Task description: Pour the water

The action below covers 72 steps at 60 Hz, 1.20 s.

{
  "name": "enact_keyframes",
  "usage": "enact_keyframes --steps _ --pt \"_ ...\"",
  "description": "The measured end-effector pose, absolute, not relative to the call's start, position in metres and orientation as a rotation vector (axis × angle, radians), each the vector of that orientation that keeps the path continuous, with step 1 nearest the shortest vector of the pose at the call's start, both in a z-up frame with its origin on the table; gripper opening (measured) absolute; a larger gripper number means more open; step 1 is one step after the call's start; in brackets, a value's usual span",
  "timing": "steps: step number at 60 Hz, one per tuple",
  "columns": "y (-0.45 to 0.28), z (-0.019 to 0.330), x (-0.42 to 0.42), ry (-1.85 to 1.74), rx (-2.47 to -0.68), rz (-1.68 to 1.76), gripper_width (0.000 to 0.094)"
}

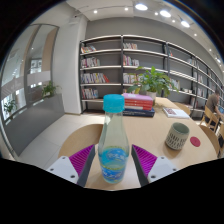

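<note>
Bottle seemingly in gripper

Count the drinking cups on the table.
1. The cup stands on the table, beyond and right of the bottle between the gripper fingers. The bottle may hide others.

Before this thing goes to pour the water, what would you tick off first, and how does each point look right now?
1. Bottle stands between the fingers: ok.
2. Both pads press firmly on the bottle: cannot tell.
3. Blue cap removed for pouring: not ok, it is on.
4. Cup upright on the table, beyond the fingers: ok.
5. Bare table between bottle and cup: ok.
6. Books and plant stand behind, out of the way: ok.
</note>
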State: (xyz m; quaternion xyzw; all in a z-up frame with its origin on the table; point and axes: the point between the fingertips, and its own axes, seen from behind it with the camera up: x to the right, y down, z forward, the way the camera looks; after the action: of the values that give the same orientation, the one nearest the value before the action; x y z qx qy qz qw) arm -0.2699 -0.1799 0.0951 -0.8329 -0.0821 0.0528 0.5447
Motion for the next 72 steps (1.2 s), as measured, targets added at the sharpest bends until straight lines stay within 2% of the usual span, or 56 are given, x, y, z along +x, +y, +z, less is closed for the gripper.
enact_keyframes --steps 4,8,12,22,31,42,56,57,64,65,72 --pt "-0.17 0.089 -0.277 -0.223 -1.955 0.115 0.0694" --pt "-0.163 0.089 -0.279 -0.235 -1.915 0.111 0.0555" --pt "-0.161 0.091 -0.283 -0.222 -1.888 0.145 0.0529" --pt "-0.152 0.092 -0.288 -0.22 -1.851 0.164 0.0377" --pt "-0.142 0.093 -0.292 -0.227 -1.866 0.223 0.036" --pt "-0.113 0.123 -0.281 -0.055 -1.86 0.46 0.0359" --pt "-0.071 0.168 -0.224 0.412 -1.804 0.887 0.0361" --pt "-0.071 0.181 -0.221 0.454 -1.802 0.922 0.0362" --pt "-0.048 0.185 -0.189 0.731 -1.691 1.19 0.0364" --pt "-0.053 0.196 -0.188 0.775 -1.683 1.22 0.0364" --pt "-0.037 0.188 -0.165 1.021 -1.588 1.428 0.0365"
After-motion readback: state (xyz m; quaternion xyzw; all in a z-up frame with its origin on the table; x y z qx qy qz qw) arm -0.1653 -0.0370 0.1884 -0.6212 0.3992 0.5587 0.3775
